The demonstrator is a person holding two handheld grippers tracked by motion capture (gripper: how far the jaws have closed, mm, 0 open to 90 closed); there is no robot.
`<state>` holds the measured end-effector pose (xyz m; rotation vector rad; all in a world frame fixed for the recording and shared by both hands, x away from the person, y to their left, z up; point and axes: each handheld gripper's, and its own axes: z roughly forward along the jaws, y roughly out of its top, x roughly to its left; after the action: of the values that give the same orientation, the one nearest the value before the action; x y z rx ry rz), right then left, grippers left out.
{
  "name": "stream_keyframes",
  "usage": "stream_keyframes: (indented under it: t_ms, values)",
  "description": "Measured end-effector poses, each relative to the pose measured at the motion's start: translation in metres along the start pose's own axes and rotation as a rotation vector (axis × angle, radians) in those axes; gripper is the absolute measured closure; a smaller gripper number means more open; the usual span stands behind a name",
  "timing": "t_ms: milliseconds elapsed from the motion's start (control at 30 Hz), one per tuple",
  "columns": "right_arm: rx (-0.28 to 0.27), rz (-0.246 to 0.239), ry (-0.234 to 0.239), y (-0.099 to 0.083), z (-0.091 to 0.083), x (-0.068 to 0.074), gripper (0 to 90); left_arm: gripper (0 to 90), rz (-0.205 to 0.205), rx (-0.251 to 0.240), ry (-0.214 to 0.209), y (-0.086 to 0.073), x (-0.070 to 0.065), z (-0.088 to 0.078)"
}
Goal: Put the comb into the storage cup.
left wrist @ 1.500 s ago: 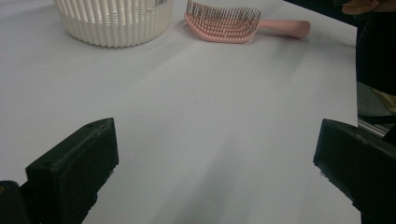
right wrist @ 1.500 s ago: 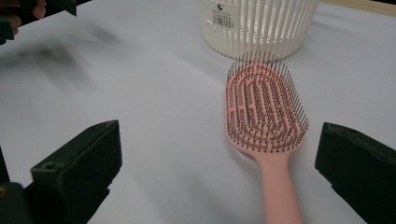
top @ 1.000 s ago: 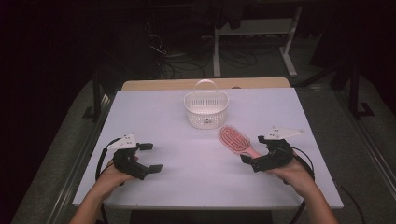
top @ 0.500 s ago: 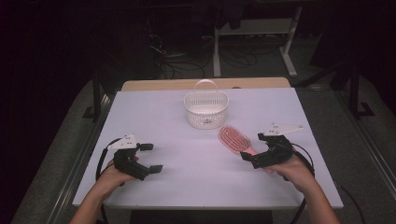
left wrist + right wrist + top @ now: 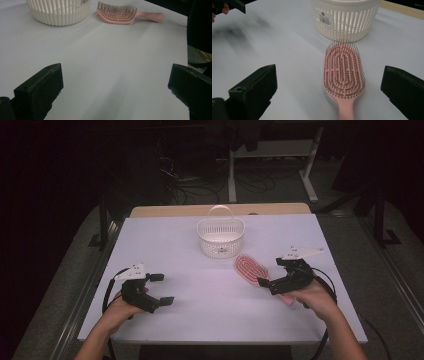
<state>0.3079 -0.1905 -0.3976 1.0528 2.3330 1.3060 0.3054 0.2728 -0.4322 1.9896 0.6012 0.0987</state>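
Approach step: the right gripper point(image 5: 274, 274), jaws wide apart and empty, is lined up over the handle of the pink hairbrush point(image 5: 344, 70) lying bristles-up on the worktop point(image 5: 210, 285) just beside the white basket point(image 5: 220, 236); closing on the handle likely comes next, while the left gripper point(image 5: 161, 289) rests open and empty.

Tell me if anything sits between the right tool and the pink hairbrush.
Nothing visible does. The right tool is open, its jaws standing wide on either side of the hairbrush, whose handle points toward it. The basket stands beyond the brush, out of the path.
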Motion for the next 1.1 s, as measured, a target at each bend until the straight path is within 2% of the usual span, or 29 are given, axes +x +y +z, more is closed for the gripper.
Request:
stream_keyframes:
  t_ms: [1100]
  values:
    - [0.016,0.015,-0.021,0.018,0.006,-0.021,0.3,0.0,-0.003,-0.005,-0.009,0.000,0.000,0.000]
